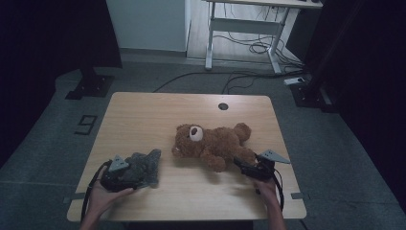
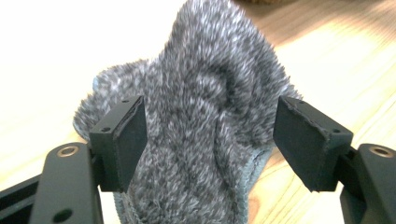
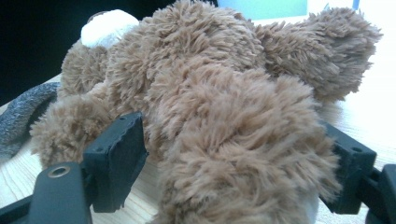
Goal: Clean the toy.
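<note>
A brown teddy bear (image 1: 213, 141) lies on its side in the middle of the wooden table (image 1: 143, 115), its white muzzle toward the far side. One of its legs (image 3: 233, 163) lies between the jaws of my right gripper (image 1: 238, 163), which stand wide; the near pad (image 3: 123, 154) keeps a narrow gap from the fur, and fur hides part of the other pad. A grey fuzzy cloth (image 1: 146, 165) lies bunched at the front left. My left gripper (image 1: 135, 173) is open around the cloth (image 2: 205, 121), its pads (image 2: 306, 137) spread to either side.
A round cable hole (image 1: 223, 106) sits near the table's far edge. Bare tabletop stretches behind the bear and the cloth. Beyond the table stand a desk frame (image 1: 244, 26) with loose cables on the floor and dark stands at both sides.
</note>
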{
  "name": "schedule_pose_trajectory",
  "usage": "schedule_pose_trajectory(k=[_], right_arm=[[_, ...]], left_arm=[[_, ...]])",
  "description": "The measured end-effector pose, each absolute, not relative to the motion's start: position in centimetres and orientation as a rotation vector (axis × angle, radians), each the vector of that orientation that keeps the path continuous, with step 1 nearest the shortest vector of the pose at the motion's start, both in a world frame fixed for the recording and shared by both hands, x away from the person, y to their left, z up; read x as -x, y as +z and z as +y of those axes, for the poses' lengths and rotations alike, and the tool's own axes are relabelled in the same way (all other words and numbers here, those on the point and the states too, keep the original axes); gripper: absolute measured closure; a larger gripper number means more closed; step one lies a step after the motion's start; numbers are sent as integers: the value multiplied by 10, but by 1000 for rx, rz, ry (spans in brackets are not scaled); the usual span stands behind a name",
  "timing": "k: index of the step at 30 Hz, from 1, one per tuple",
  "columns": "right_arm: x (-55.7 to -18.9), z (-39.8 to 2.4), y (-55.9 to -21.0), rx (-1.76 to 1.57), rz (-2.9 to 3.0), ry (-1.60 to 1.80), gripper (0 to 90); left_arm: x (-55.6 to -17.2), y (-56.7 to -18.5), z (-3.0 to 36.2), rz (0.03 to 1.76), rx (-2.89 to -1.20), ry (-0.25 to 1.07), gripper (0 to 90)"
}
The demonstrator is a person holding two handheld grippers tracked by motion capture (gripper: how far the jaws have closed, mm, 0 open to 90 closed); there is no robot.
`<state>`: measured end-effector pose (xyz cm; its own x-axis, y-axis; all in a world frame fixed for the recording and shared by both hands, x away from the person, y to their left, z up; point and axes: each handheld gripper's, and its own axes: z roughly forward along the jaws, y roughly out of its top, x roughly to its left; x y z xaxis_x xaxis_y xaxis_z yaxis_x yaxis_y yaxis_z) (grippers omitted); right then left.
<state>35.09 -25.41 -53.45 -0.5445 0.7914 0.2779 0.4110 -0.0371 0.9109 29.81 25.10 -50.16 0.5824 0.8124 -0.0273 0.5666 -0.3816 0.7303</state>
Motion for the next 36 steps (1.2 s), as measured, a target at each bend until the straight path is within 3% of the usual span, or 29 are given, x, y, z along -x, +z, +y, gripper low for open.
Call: schedule_pose_trajectory(k=[12, 22, 36], right_arm=[[-345, -251, -527, -1223, 1931, 1574, 196], [-334, -250, -522, -1196, 1951, 1556, 196], [-297, -261, -522, -1172, 1940, 1562, 200]], left_arm=[[-297, -484, 213, 1004, -2054, 463, 280], [-298, -476, 176, 930, -2016, 405, 297], [-288, -501, 152, 911, -2058, 343, 308]])
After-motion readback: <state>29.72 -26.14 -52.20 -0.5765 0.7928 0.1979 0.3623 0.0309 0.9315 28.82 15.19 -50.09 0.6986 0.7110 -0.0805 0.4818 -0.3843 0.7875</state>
